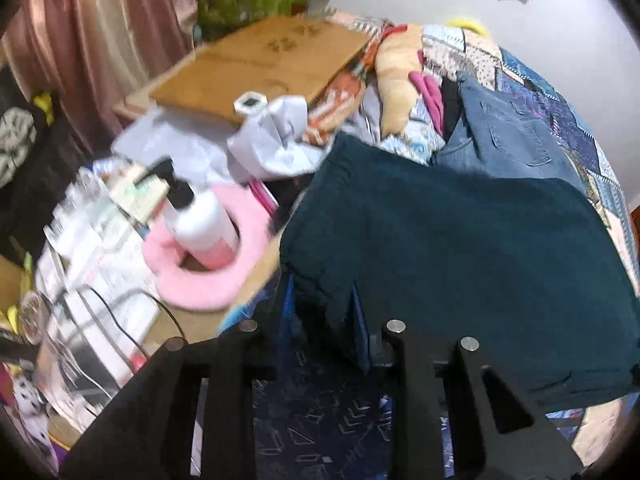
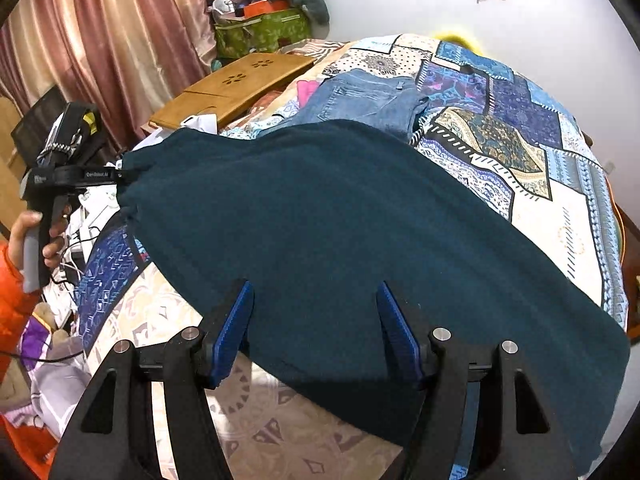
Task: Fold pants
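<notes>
The dark teal pants lie folded across the patchwork bed, and show in the left wrist view too. My left gripper holds the pants' left edge between its blue pads, with bunched fabric in the gap; in the right wrist view it pinches the pants' far left corner. My right gripper is open, its blue pads wide apart on either side of the pants' near edge, gripping nothing.
Folded blue jeans lie behind the teal pants. A wooden lap desk sits at the bed's far left. A lotion bottle on a pink cushion, papers and cables crowd the left side. Curtains hang behind.
</notes>
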Motion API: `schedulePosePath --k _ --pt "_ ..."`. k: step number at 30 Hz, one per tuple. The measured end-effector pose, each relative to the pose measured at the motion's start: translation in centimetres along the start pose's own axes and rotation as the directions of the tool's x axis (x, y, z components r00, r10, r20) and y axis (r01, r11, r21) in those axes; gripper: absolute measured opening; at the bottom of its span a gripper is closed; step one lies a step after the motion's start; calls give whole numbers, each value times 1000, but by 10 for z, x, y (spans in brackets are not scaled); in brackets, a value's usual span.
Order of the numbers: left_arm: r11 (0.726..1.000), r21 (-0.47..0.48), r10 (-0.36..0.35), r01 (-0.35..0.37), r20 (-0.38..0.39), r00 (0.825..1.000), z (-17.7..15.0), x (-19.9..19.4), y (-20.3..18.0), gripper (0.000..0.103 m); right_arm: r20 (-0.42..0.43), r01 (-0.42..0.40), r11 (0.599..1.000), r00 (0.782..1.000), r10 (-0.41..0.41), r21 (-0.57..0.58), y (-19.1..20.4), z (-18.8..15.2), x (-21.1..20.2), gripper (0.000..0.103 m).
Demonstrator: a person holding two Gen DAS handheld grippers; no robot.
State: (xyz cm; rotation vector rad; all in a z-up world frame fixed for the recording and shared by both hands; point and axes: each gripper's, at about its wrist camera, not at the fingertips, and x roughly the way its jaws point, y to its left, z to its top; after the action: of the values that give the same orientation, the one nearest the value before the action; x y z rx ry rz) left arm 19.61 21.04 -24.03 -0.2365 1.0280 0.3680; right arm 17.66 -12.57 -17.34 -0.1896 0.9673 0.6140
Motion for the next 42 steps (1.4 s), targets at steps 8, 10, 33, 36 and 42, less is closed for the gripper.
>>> schedulePosePath --k 8,10,33,36,42 --pt "1000 -8 -25 25 -1 1000 1 4 16 28 88 26 998 996 -31 56 -15 13 -12 73" --pt "1000 17 -21 22 -33 999 -6 10 14 31 85 40 995 995 -48 92 -24 10 -8 76" --pt "947 288 -144 140 -7 989 15 -52 -135 90 -57 321 729 930 -363 605 -205 -164 -127 81" --pt "920 354 -165 167 -37 986 10 -47 -177 90 -70 336 664 917 -394 668 -228 -189 -149 81" --pt "857 470 -183 211 -105 978 -8 -37 -251 90 -52 280 546 917 -396 790 -260 -218 -173 81"
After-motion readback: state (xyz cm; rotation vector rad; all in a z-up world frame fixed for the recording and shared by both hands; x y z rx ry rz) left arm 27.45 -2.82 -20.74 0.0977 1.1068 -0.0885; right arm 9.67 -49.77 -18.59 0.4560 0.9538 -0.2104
